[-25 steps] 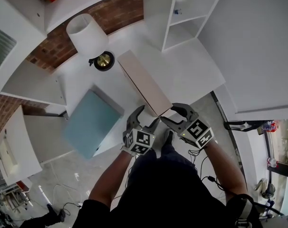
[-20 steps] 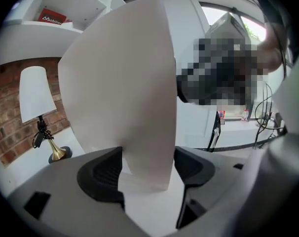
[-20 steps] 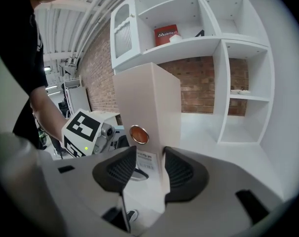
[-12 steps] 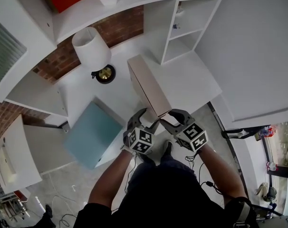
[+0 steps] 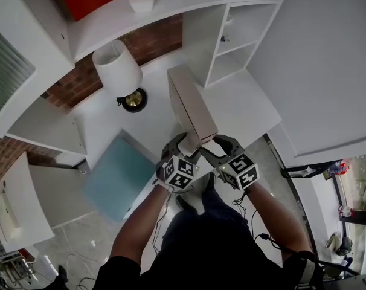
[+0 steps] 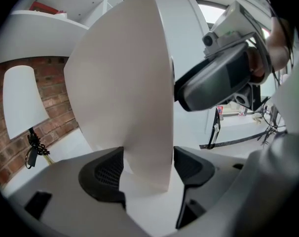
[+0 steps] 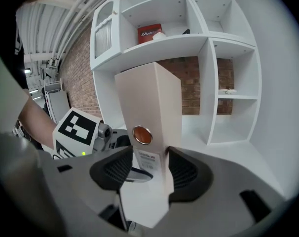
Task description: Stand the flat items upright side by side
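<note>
White desk [image 5: 243,101], teal folder [image 5: 119,174] flat beside left gripper [image 5: 187,148], clamped on beige binder [image 5: 192,107] near corner, binder tilted up, right gripper [image 5: 212,147] clamped on its spine, jaws just eased wider, copper ring [image 7: 142,135] shown only in right gripper view

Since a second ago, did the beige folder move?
Yes. The folder has tipped up onto its edge, its far end swinging away from the brass lamp base toward the open shelves.

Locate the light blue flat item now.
Head view: the light blue flat item lies at the white desk's left front edge, just left of the left gripper, with the lamp beyond it.
</note>
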{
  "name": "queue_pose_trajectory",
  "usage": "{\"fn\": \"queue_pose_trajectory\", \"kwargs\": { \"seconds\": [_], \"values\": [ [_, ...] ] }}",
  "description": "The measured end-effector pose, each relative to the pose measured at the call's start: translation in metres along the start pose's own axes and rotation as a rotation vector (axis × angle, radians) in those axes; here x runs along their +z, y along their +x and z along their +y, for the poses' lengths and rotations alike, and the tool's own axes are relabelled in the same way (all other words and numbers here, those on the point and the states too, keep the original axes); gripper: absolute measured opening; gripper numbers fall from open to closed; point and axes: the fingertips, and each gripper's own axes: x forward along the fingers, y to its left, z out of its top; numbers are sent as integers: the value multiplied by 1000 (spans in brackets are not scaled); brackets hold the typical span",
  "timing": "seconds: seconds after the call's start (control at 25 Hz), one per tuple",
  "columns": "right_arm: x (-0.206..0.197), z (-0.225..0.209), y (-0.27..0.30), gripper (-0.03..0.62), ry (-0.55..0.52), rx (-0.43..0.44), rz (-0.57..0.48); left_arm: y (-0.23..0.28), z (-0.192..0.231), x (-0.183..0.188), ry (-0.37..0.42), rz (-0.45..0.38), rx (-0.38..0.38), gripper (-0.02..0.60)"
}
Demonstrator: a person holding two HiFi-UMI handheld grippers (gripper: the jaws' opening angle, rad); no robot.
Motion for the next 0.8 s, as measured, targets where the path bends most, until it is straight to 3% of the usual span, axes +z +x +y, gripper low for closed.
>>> {"fn": "queue_pose_trajectory", "kwargs": {
  "seconds": [0.12, 0.2, 0.32, 0.44, 0.56, 0.8],
  "values": [
    [6, -6, 9, 322, -6, -12, -19, 10, 7, 7, 1, -3, 14, 314],
    [12, -15, 16, 337, 32, -45, -42, 18, 9, 9, 18, 4, 19, 314],
    [23, -33, 24, 337, 93, -97, -73, 26, 8, 10, 33, 20, 13, 314],
    [31, -48, 31, 294, 55, -128, -71, 34, 12, 7, 37, 47, 17, 314],
    [38, -59, 37, 286, 34, -127, -74, 41, 18, 5, 25, 71, 26, 314],
    [60, -105, 44, 281, 43, -206, -143, 40, 36, 0, -21, 95, 57, 314]
  ]
}}
